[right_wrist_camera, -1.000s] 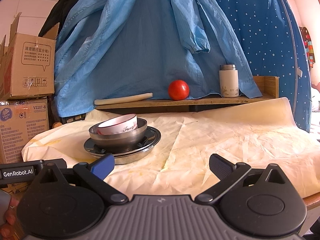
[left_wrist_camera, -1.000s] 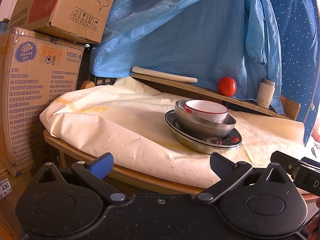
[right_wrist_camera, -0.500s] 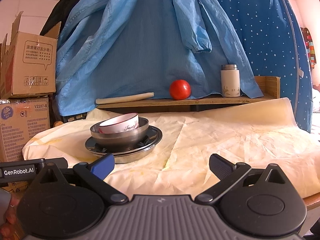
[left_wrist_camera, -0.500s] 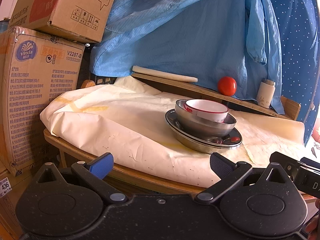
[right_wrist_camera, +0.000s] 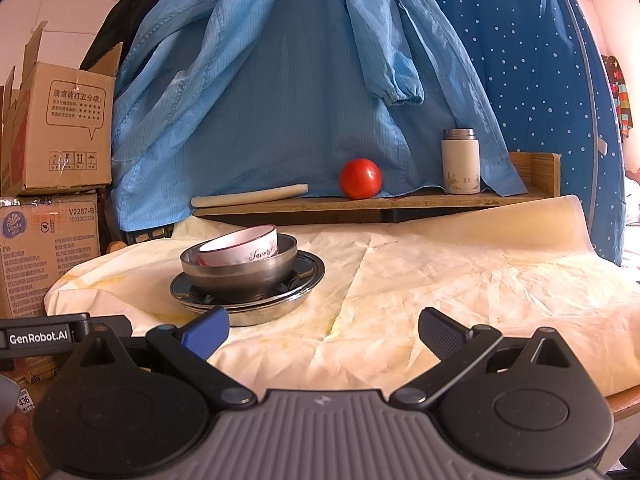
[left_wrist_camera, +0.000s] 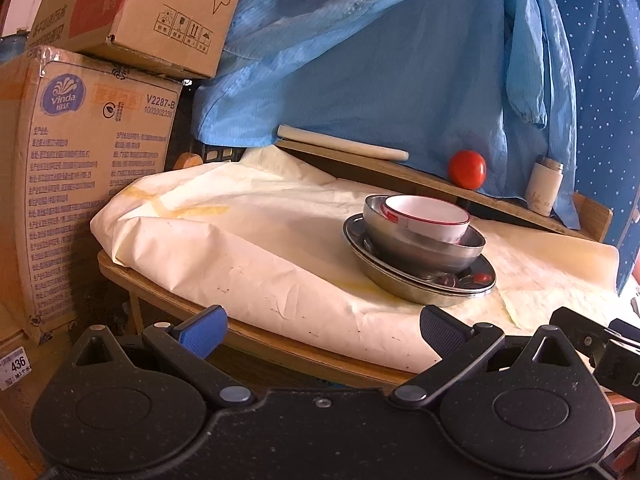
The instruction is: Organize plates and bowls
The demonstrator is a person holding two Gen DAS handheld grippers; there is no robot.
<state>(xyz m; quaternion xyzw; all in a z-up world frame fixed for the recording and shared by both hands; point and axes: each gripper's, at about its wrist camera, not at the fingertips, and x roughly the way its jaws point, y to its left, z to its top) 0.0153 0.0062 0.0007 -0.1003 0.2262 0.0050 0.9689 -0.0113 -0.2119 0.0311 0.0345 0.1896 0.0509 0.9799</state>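
Item: dish stack, sitting on the cream paper sheet [right_wrist_camera: 440,280] that is covering the wooden table [left_wrist_camera: 280,350]. At the bottom, steel plates [right_wrist_camera: 280,306] are lying nested. On them a steel bowl [right_wrist_camera: 240,274] is resting upright. Inside it a white bowl with a red rim [right_wrist_camera: 244,246] is leaning at a tilt, its lettered side facing the right wrist camera.

Left gripper [left_wrist_camera: 322,330]: hovering near the table's front edge, jaws standing wide apart, holding nothing; the stack is lying ahead and to its right.

Right gripper [right_wrist_camera: 322,330]: hovering over the paper just short of the stack, jaws likewise spread, holding nothing.

Rear shelf [right_wrist_camera: 360,204]: carrying a red tomato [right_wrist_camera: 360,179], a cream flask with a steel cap [right_wrist_camera: 461,162], and a pale rolled sheet [right_wrist_camera: 250,197].

Backdrop: a blue garment [right_wrist_camera: 280,100] is hanging behind the shelf; cardboard boxes [left_wrist_camera: 88,184] are standing stacked to the left.
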